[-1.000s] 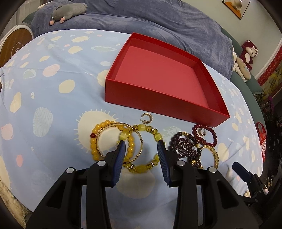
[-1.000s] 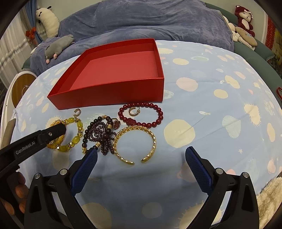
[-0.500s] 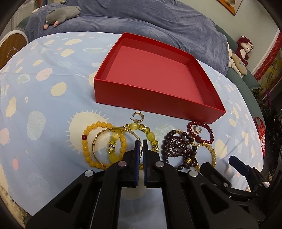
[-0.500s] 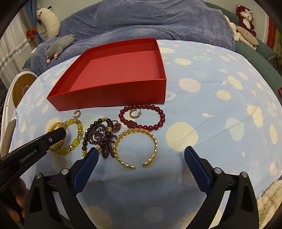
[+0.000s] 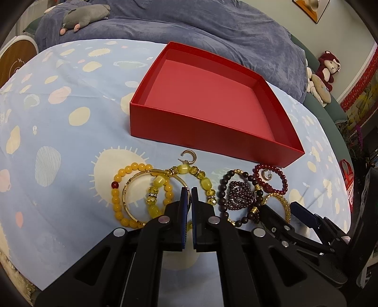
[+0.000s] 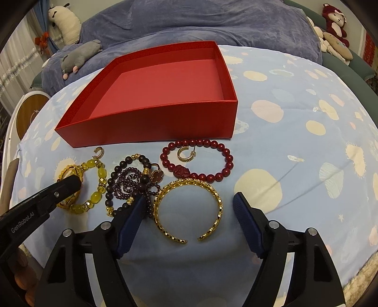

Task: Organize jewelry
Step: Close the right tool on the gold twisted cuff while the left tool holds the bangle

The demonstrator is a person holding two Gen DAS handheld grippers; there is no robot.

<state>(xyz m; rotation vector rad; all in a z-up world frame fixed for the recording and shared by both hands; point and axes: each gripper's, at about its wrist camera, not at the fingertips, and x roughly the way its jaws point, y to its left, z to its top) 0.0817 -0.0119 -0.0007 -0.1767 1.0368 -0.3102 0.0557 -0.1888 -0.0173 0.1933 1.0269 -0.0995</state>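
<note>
An open red box (image 5: 189, 127) stands on the spotted blue sheet, with the jewelry in a row before it. My left gripper (image 5: 188, 191) is shut on the right rim of a thin gold bangle (image 5: 128, 186), which overlaps an orange bead bracelet (image 5: 115, 200) and a yellow-green bead bracelet (image 5: 205, 184). My right gripper (image 6: 189, 199) straddles a gold cuff bracelet (image 6: 217, 200). Its jaws are closing, and the blue pads (image 6: 132, 219) stand clear of the cuff. A red bead bracelet (image 6: 226, 160) rings a hoop earring (image 6: 184, 153). Dark purple beads (image 6: 127, 181) lie left of the cuff.
A second hoop earring (image 5: 189, 155) lies just in front of the box wall. A grey-blue blanket (image 6: 212, 21) with a grey plush toy (image 6: 80, 56) is heaped behind the box. More plush toys (image 6: 335, 28) sit at the far right. The sheet drops away at both sides.
My left jaws have shut on the gold bangle's rim among the yellow beads. My right jaws have narrowed around the gold cuff. The jewelry still lies where it lay.
</note>
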